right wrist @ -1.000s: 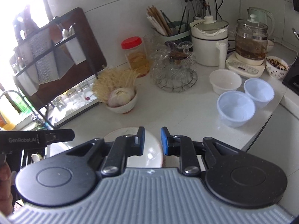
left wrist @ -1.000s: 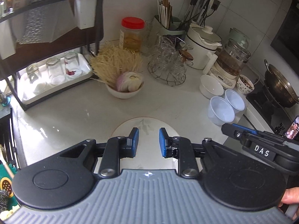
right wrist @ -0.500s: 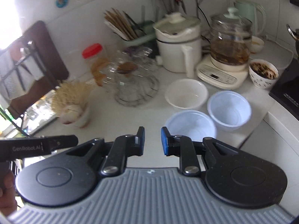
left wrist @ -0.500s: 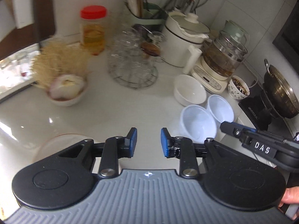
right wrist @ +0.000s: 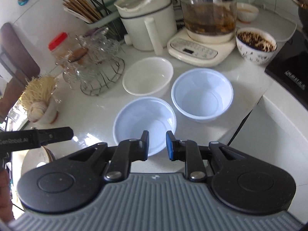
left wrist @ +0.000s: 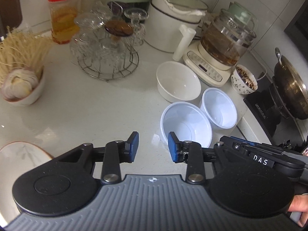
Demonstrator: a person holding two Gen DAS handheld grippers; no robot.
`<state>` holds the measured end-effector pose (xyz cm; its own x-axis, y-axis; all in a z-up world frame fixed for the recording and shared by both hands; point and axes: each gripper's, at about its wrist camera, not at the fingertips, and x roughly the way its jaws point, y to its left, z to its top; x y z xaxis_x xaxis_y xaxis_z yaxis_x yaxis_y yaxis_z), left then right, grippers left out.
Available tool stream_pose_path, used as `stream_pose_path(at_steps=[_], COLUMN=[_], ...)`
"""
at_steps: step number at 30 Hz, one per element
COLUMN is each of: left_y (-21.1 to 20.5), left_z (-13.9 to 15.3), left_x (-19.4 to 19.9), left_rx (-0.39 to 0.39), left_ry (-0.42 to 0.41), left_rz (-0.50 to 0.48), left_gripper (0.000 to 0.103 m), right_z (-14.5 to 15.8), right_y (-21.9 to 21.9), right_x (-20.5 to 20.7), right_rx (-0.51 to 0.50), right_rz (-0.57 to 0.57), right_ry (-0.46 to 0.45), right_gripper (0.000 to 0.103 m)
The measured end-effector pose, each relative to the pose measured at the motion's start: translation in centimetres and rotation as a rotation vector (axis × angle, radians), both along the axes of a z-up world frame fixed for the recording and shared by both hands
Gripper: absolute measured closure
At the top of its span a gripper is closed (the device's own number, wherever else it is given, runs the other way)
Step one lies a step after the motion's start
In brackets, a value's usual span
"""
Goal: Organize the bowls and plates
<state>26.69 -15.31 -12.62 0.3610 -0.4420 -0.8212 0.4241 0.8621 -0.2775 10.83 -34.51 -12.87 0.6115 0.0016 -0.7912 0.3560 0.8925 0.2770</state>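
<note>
Left wrist view: left gripper [left wrist: 153,147] hangs over bare white countertop [left wrist: 92,111], jaws apart with nothing between them; they have just been opening. Its blue right fingertip sits in front of the near rim of the nearer pale-blue plastic bowl [left wrist: 185,124], contact not resolvable. A second plastic bowl [left wrist: 219,108] stands just behind and to the right, rims close together, and a white ceramic bowl [left wrist: 178,82] stands just behind both. A white plate [left wrist: 21,157] with a faint leaf motif lies at the lower left edge, well apart from the bowls. The other tool enters at right, lettered "DAS" [left wrist: 260,160], with a fingertip of the person [left wrist: 299,204] under it. Right wrist view: right gripper [right wrist: 157,145] is held over the near rim of the nearer plastic bowl [right wrist: 144,119], jaws narrowly apart, gripping nothing. The black arm at left reads "GenRobot.AI" [right wrist: 14,141], slightly blurred. The induction hob [right wrist: 290,71] at right carries a line of white lettering, too smeared to read. Kettle base [right wrist: 196,52] has a small display and rows of button legends, probably text, but illegible. Behind: a patterned bowl [right wrist: 256,46] with dark contents, a red-lidded jar [left wrist: 62,15], a wire rack of glass cups [left wrist: 107,48], a bowl of noodles [left wrist: 21,73].
</note>
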Motion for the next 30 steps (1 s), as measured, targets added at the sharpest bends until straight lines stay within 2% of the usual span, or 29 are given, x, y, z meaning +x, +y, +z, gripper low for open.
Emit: stream_pose_path(at_steps=[4, 6, 7, 10, 16, 19, 23, 24, 30], left_y=[-1.0, -1.4, -1.6, -2.1, -3.6, -4.2, -5.0, -5.2, -5.9], left_z=[-1.7, -2.4, -2.9, -4.1, -6.0, -6.9, -7.9, -8.0, -8.6], left_x=[0.9, 1.5, 1.8, 2.9, 4.6, 5.2, 5.7, 5.9, 6.2], left_rx=[0.000, -0.005, -0.011, -0.047, -0.059, -0.092, -0.087, -0.086, -0.079], left_ry=[0.034, 0.057, 0.068, 0.109, 0.170, 0.202, 0.244, 0.254, 0.271], left_rz=[0.004, 0.013, 0.020, 0.038, 0.038, 0.019, 0.014, 0.015, 0.014], left_gripper=[0.064, 0.064, 0.064, 0.064, 0.064, 0.064, 0.064, 0.064, 0.068], right_z=[-1.1, -1.4, -1.5, -2.0, -3.7, -4.7, -5.7, -6.0, -7.3], right_y=[-1.4, -2.3, -2.6, -3.6, -5.5, -5.7, -5.8, -5.9, -6.5], right_x=[0.7, 0.7, 0.7, 1.3, 2.9, 3.6, 3.9, 3.9, 4.1], right_rx=[0.040, 0.074, 0.086, 0.090, 0.164, 0.201, 0.214, 0.225, 0.280], right_rz=[-0.011, -0.023, -0.027, -0.030, -0.037, -0.026, -0.023, -0.023, -0.061], right_ry=[0.013, -0.004, -0.012, 0.000, 0.025, 0.038, 0.058, 0.064, 0.100], right_gripper=[0.077, 0.034, 0.030, 0.032, 0.034, 0.043, 0.050, 0.057, 0.072])
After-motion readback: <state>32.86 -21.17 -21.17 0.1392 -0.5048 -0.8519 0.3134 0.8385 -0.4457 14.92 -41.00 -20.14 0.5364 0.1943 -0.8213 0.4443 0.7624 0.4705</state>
